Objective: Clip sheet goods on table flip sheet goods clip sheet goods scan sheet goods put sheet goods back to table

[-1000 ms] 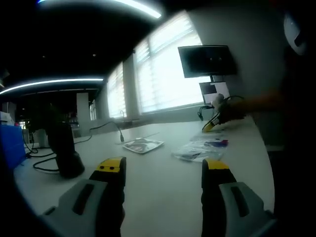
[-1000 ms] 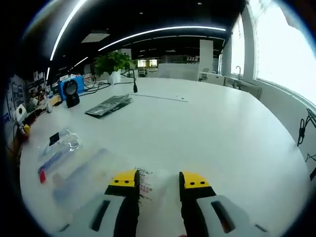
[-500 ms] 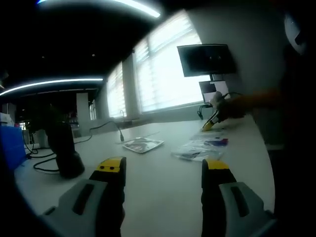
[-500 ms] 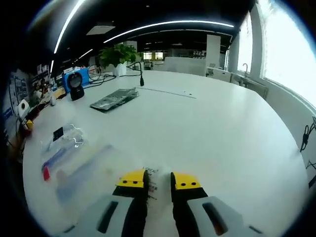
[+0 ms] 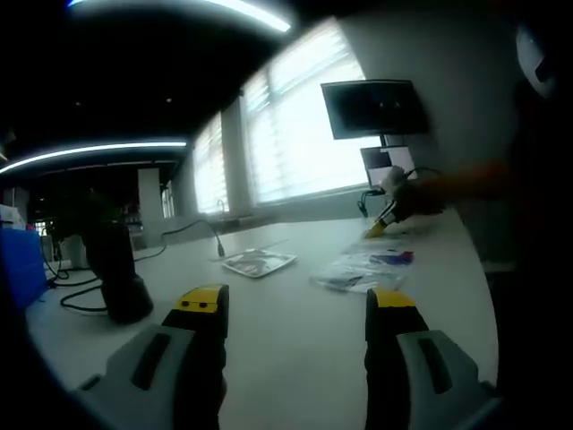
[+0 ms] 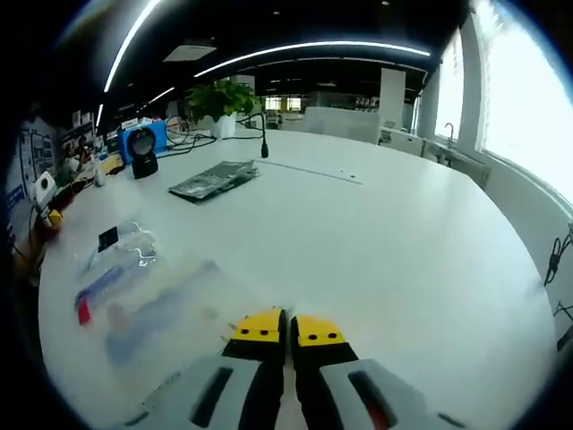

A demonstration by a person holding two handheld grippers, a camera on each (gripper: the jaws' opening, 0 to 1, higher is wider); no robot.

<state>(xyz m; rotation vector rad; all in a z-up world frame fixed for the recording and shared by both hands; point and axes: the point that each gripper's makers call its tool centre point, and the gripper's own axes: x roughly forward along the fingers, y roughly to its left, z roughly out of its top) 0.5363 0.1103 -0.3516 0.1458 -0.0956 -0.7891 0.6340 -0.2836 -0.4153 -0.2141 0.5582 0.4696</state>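
In the right gripper view the right gripper (image 6: pixel 288 326) has its yellow-tipped jaws pressed together low over the white table (image 6: pixel 403 233), pinching the near edge of a thin clear sheet pack (image 6: pixel 235 333), though the pack is so nearly hidden under the jaws that I cannot be sure how much of it they hold. Just to the left of the claw lies a spread of clear sheet goods (image 6: pixel 148 305) with blue and red print, flat on the tabletop, and a little past them a small clear packet (image 6: pixel 121 246) with a dark label. Farther ahead and left lies a dark flat packet (image 6: pixel 213 179), then a black scanner (image 6: pixel 143 150) on its stand, with a potted plant (image 6: pixel 219 100) beyond. In the left gripper view the left gripper (image 5: pixel 291 303) hangs over the same table with its jaws standing wide apart and nothing between them. To the left of it stands the dark scanner (image 5: pixel 116 269); ahead lie a flat packet (image 5: pixel 260 262) and the clear sheet goods (image 5: pixel 363 267), where the other gripper (image 5: pixel 387 215) meets the table, and a monitor (image 5: pixel 374 109) stands by the bright windows.
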